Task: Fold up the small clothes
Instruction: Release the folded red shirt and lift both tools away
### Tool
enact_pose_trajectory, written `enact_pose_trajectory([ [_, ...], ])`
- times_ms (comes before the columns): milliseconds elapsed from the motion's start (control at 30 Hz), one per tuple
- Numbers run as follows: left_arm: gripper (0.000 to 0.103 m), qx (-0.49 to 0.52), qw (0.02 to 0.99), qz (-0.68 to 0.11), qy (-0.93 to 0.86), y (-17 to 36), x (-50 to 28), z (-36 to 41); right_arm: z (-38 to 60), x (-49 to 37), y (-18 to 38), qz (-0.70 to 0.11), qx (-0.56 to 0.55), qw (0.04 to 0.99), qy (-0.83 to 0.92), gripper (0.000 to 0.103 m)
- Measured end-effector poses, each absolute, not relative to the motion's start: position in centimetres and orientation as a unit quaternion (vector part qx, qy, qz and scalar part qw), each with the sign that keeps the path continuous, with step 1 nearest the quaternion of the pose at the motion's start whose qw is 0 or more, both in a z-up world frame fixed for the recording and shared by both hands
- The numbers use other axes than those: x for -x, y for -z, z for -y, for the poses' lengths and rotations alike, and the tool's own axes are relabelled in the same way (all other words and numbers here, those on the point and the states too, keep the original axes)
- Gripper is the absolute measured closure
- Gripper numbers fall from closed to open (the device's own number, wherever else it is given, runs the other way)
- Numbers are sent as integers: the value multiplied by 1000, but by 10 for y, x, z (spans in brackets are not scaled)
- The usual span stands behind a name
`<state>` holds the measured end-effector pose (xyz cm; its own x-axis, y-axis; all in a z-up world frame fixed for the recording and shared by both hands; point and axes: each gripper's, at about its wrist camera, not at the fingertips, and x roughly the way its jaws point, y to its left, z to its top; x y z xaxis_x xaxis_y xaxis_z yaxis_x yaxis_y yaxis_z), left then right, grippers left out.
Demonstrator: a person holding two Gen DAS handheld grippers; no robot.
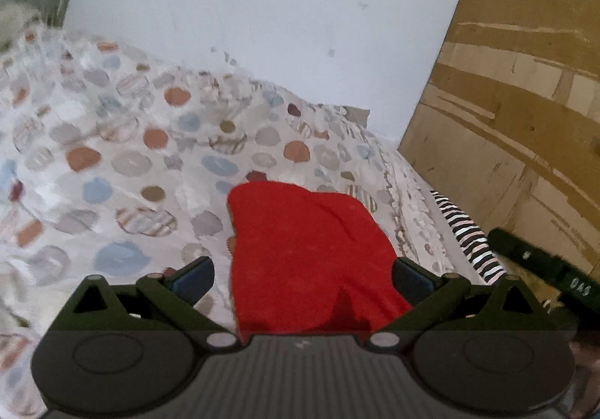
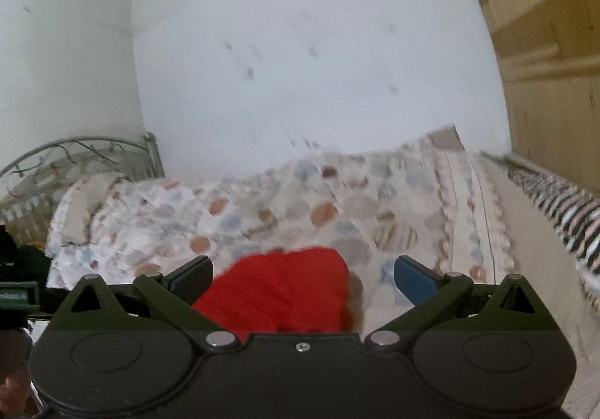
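Observation:
A small red garment point(image 1: 307, 254) lies folded on the dotted bedspread point(image 1: 112, 141). My left gripper point(image 1: 302, 274) hangs above its near end with both jaws wide apart, open, and the cloth lies below them, untouched. In the right wrist view the same red garment point(image 2: 285, 288) shows as a rounded heap just ahead of my right gripper point(image 2: 302, 274). Its jaws also stand wide, open, with nothing pinched between the blue pads point(image 2: 414, 282). The right gripper's black body point(image 1: 540, 261) pokes into the left view at the right edge.
A white wall point(image 1: 262, 25) rises behind the bed. A brown wooden wardrobe point(image 1: 517, 111) stands close on the right. A black-and-white striped cloth point(image 1: 468, 235) runs along the bed's right edge. A metal headboard point(image 2: 75, 153) and pillow sit far left.

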<state>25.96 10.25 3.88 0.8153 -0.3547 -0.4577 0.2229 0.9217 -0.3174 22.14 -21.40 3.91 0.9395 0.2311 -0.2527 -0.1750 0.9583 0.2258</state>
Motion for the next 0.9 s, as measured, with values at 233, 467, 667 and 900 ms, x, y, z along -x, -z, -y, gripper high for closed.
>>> enact_pose_trajectory([
  [233,1,74,964,-220,130,-76,-199,-93,209,-170,-64,-104,-99,984,-110,0],
  [467,1,53,974,-192,104,-89,-142,-89,215,-121,-73,-89,-95,986,-102,0],
  [667,1,65,975,-194,88,-77,-102,-94,215,-79,-70,-87,-87,987,-103,0],
  [900,1,80,976,-183,82,-67,-58,-101,212,-29,-64,-77,-77,989,-102,0],
])
